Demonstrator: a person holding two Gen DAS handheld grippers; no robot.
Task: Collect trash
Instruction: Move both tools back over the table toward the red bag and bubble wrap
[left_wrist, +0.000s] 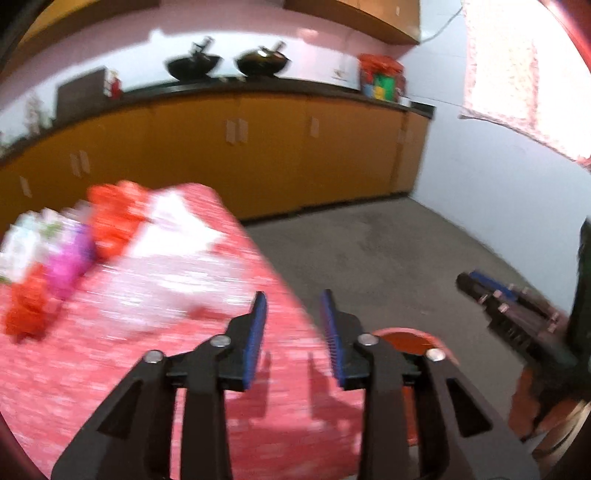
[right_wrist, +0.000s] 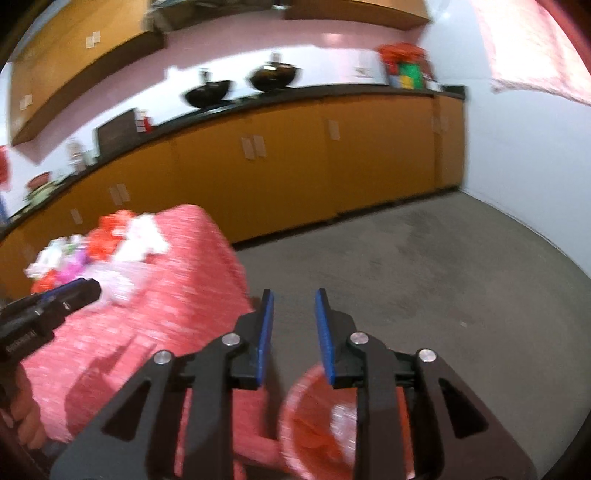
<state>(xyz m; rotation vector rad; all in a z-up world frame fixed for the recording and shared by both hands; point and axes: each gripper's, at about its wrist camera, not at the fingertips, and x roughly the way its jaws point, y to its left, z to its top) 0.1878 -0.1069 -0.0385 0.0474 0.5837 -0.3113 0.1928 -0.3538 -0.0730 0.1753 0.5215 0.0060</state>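
Note:
A blurred heap of trash lies at the far left end of a table with a red patterned cloth (left_wrist: 236, 406): red wrappers (left_wrist: 114, 218), white paper (left_wrist: 177, 229), a purple piece (left_wrist: 68, 264) and clear plastic (left_wrist: 166, 291). The heap also shows in the right wrist view (right_wrist: 110, 251). My left gripper (left_wrist: 293, 339) is open and empty over the table's near right edge. My right gripper (right_wrist: 293, 336) is open and empty above a red bin (right_wrist: 314, 424) that stands on the floor beside the table and holds red and clear scraps. The bin's rim shows in the left wrist view (left_wrist: 406, 336).
Orange cabinets (left_wrist: 258, 155) with a dark counter run along the back wall, with two black bowls (left_wrist: 194, 66) and a colourful bag (left_wrist: 382, 77) on it. Grey floor (left_wrist: 388, 251) spreads to the right. A curtained window (left_wrist: 524, 74) is at upper right.

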